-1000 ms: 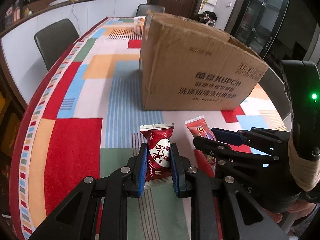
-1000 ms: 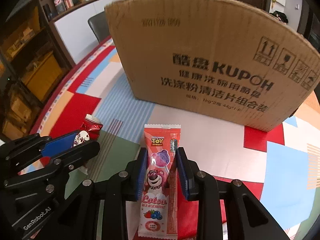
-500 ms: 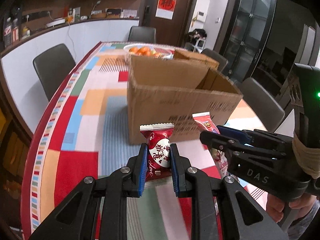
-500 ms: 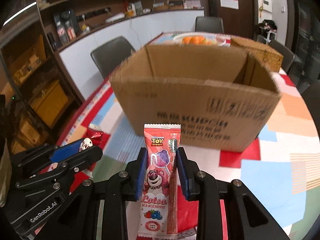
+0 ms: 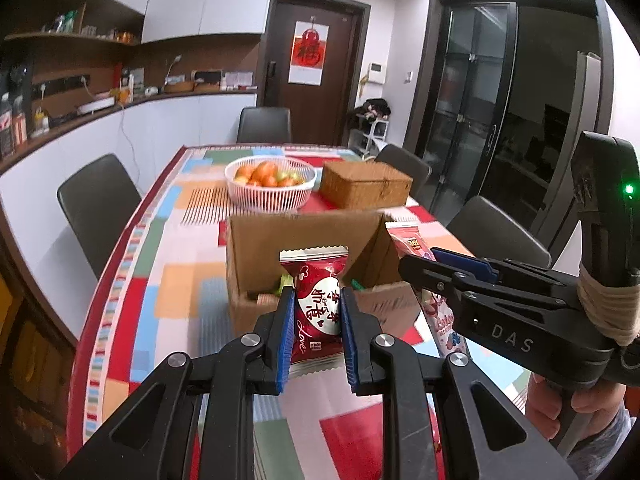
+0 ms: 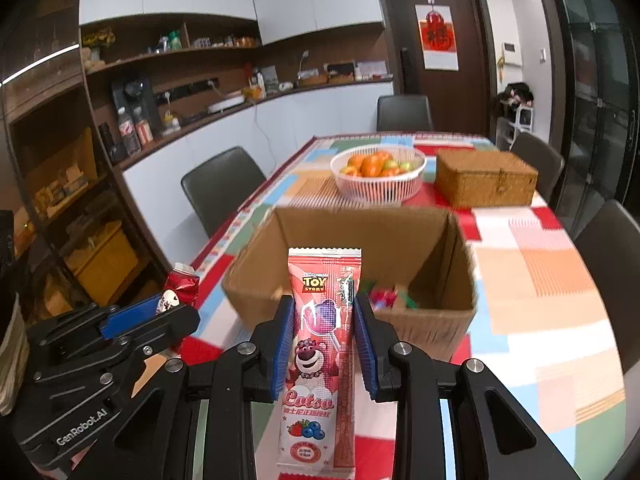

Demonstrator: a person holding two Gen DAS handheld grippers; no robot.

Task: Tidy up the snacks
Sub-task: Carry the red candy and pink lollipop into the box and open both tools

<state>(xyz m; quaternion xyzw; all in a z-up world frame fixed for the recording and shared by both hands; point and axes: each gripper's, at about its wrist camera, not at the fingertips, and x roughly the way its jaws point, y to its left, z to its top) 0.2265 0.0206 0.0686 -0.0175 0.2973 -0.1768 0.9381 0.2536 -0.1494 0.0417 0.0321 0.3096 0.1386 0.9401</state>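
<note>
Pink Lotso packet [image 6: 320, 344] upright — long axis vertical.

Layout at the surface [image 5: 172, 280]. An open cardboard box [image 6: 436, 322] stands on it, with small wrapped snacks [image 6: 384, 296] on the box floor. Behind the box: a fruit basket [image 6: 378, 188] to the left and a wicker box [image 6: 486, 184] just beside it to the right. Before the box, the left gripper [image 5: 314, 320] holds a candy packet [image 5: 316, 304] and, to its right, the right gripper [image 6: 324, 332] holds a lollipop packet [image 6: 320, 352]. Chairs [image 5: 96, 204] flank the surface; a counter [image 6: 280, 96] runs along the left wall.
</note>
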